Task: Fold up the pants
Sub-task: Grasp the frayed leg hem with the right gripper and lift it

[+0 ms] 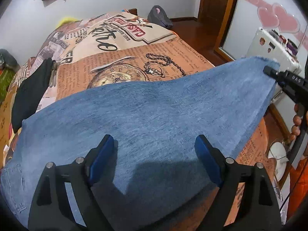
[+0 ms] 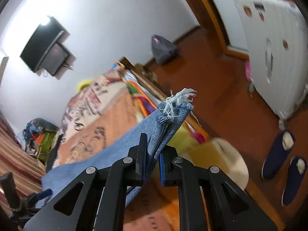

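Blue denim pants (image 1: 146, 119) lie across the near part of the bed, one leg raised toward the right. My left gripper (image 1: 154, 150) is open just above the denim, its blue-padded fingers spread wide and holding nothing. My right gripper (image 2: 153, 150) is shut on the frayed hem end of the pants (image 2: 173, 113) and holds it up off the bed. In the left wrist view the right gripper (image 1: 269, 71) shows at the far right, pinching the lifted hem corner.
The bed has a printed orange and beige cover (image 1: 134, 61). A black garment (image 1: 32, 92) lies at its left edge. A grey bag (image 1: 159, 16) sits on the wooden floor by the wall. A white cabinet (image 2: 275, 61) and dark slippers (image 2: 279, 154) are to the right.
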Available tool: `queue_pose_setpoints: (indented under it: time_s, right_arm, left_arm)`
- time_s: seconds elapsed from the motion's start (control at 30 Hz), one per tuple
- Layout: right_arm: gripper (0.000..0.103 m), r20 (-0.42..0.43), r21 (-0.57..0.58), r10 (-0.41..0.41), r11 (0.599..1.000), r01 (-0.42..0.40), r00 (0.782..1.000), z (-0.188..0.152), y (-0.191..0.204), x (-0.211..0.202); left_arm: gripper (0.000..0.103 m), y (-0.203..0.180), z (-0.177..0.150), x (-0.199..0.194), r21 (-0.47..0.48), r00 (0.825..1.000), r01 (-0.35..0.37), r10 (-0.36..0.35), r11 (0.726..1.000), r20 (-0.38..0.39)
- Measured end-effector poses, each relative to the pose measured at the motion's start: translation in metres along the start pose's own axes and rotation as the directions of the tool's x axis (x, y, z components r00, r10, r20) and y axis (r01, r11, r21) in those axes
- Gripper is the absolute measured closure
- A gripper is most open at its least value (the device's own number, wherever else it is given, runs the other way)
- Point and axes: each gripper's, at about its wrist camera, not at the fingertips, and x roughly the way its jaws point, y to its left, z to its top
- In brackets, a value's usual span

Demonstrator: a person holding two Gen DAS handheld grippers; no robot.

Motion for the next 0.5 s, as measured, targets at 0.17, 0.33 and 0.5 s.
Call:
queue_pose_setpoints:
  time_s: [0.17, 0.33, 0.5]
  right_arm:
    - [0.094, 0.067, -0.096, 0.060, 0.994, -0.054, 0.996, 0.016, 0.042, -0.026]
    - [0.094, 0.104, -0.203, 0.155, 0.970, -0.131, 0.982, 0.020, 0.094, -0.047]
    - [0.094, 0.101, -0.300, 0.257, 0.929, -0.216, 0.961, 0.013, 0.148, -0.057]
  left_arm:
    - [0.016, 0.020, -0.001, -0.031, -0.027, 0.997, -0.013, 0.015, 1.000, 0.079]
    - [0.016, 0.047, -0.003, -0.060, -0.063, 0.989, -0.025, 0.033, 0.998, 0.144]
    - [0.016, 0.080, -0.012, -0.091, -0.099, 0.975, -0.047, 0.067, 0.994, 0.210]
